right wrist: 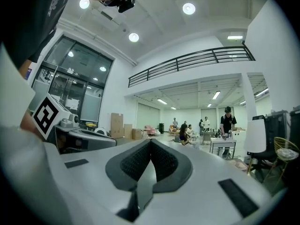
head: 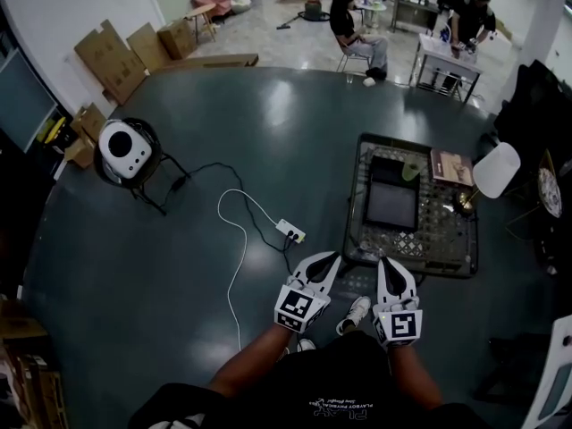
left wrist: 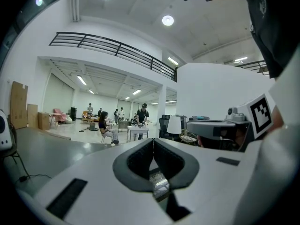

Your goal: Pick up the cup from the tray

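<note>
A dark wire tray (head: 357, 195) stands on the dark floor ahead of me, to the right. Inside it lie a black rectangular slab (head: 392, 204) and a small pale green cup-like thing (head: 410, 170) at its far side. My left gripper (head: 331, 257) and right gripper (head: 391, 262) are held side by side close to my body, just short of the tray's near edge. Both are shut with nothing between the pads. In the left gripper view the left gripper (left wrist: 153, 142) has its pads meeting; in the right gripper view the right gripper (right wrist: 151, 142) shows the same.
A white power strip (head: 290, 231) with a looping cable lies left of the tray. A white round device (head: 124, 148) sits on a stand at far left. A book (head: 451, 166) and a white lampshade (head: 496, 170) are by the tray's right side. People sit and stand far behind.
</note>
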Motion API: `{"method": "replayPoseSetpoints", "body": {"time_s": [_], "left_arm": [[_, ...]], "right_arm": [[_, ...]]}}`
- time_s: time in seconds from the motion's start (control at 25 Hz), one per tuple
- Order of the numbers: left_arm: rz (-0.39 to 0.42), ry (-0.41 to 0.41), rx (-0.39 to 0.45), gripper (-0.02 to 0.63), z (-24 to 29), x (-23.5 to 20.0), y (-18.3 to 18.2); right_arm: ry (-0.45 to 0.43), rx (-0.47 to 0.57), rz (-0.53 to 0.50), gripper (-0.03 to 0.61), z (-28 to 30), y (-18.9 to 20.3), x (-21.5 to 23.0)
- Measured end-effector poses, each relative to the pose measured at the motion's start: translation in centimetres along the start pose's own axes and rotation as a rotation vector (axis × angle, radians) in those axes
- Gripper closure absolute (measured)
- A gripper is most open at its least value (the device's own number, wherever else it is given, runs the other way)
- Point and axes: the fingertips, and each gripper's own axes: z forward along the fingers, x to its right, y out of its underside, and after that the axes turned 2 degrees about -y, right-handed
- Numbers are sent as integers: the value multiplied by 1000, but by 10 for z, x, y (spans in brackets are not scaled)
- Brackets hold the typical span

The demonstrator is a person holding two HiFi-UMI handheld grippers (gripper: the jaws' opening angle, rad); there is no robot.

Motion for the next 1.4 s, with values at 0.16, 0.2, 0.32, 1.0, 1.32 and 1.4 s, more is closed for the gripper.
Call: {"method": "replayPoseSetpoints", "body": {"time_s": [0.16, 0.2, 0.32, 1.0, 1.32, 1.4], "left_arm": [[5, -22, -7, 604, 35, -8, -5], [9, -28, -4, 604, 43, -10, -8], [49, -29, 16, 604, 67, -14, -21], [69, 7, -51, 603, 193, 4, -29], [82, 30, -59, 604, 240, 3, -31], [83, 50, -63, 603, 251, 1, -30]], "right_arm": [[-12, 9, 24, 569, 18, 5, 30], [-14, 10, 24, 570, 21, 6, 37], [-18, 20, 23, 569, 34, 1, 59], [-31, 29, 63, 569, 72, 20, 178], [-5, 10, 91, 569, 94, 28, 210], [14, 10, 94, 569, 100, 28, 216]]}}
